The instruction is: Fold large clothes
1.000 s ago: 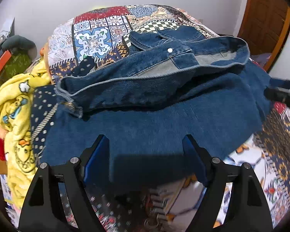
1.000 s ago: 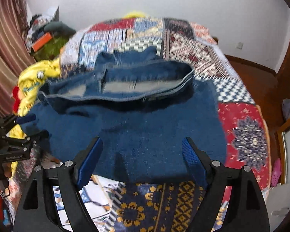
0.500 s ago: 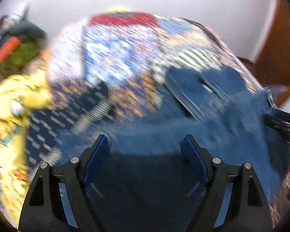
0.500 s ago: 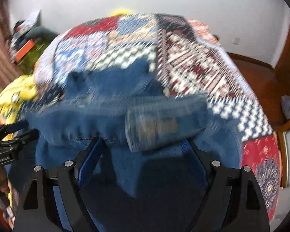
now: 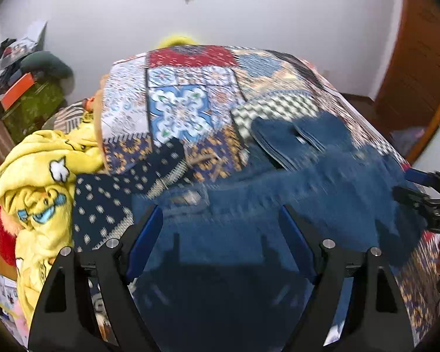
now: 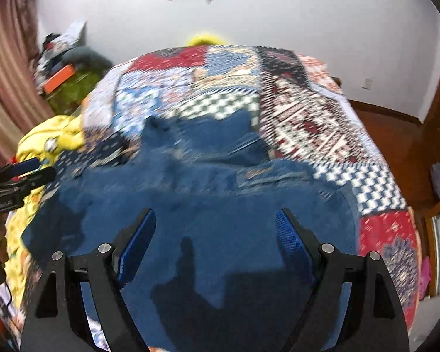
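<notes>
Jeans: dark blue denim jeans (image 5: 278,211) lie spread across the near part of the bed, blurred, one folded end toward the headboard side.
Bed: patchwork quilt (image 5: 184,102) under the denim.
Left claw (image 5: 221,234): spread wide above the denim, pinching nothing.
Right claw (image 6: 215,234): spread wide over the denim, empty.
Left edge: yellow blanket (image 5: 41,182) bunched beside the quilt.

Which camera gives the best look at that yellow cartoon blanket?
The left wrist view: the yellow blanket fills its left side, cartoon prints visible. The right wrist view shows only a smaller, blurrier patch at the bed's left edge.
</notes>
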### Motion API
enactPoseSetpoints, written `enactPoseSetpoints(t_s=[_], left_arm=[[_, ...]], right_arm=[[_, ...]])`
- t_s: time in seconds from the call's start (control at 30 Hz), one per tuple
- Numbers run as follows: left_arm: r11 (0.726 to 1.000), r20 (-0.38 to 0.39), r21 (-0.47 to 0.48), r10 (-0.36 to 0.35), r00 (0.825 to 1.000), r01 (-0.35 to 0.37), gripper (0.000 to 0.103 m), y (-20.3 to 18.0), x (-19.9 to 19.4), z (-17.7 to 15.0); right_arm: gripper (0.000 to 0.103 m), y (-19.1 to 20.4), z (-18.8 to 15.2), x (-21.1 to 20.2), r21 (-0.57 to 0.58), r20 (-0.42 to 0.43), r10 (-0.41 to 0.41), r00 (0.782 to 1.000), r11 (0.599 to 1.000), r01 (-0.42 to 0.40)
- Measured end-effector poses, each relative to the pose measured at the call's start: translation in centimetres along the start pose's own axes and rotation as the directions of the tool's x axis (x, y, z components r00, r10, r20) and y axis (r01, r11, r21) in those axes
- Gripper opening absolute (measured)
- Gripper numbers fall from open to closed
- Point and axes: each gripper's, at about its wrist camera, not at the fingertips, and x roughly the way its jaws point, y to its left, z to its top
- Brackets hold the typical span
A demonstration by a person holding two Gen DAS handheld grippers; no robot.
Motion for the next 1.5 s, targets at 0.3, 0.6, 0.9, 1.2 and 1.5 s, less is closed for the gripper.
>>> enactPoseSetpoints(t_s=[0.3, 0.6, 0.9, 1.2, 1.5], left_arm=[[0.997, -0.022, 0.056, -0.057, 0.998, 0.058, 0.081, -4.6, -0.3, -3.1], [0.999, -0.107, 0.012, -0.033, 0.994, 0.035, 0.082, -4.1, 3.5, -5.8], [0.996, -0.071, -0.075, 0.044, 0.996, -0.049, 0.085, 0.4, 1.3, -7.9], [0.947, -0.096, -0.297, 0.099, 0.990, -0.124, 0.087, 7.5, -1.6, -11.9], [0.853, -0.122, -0.505, 0.082, 0.989, -0.133, 0.087, 12.2, -4.9, -14.9]], right_arm=[[0.081, 3.5, -3.6, 1.9, -0.116, -0.070, -0.003, 0.998, 0.993, -0.005], [0.082, 0.9, -4.5, 2.0, -0.109, -0.098, -0.049, 0.994, 0.993, 0.039], [0.082, -3.9, -5.9, -0.1, -0.047, -0.100, -0.153, 0.983, 0.988, 0.149], [0.082, -7.9, -7.6, -3.2, 0.039, -0.107, -0.228, 0.968, 0.972, 0.233], [0.082, -11.5, -10.0, -6.4, 0.173, -0.135, -0.235, 0.963, 0.951, 0.256]])
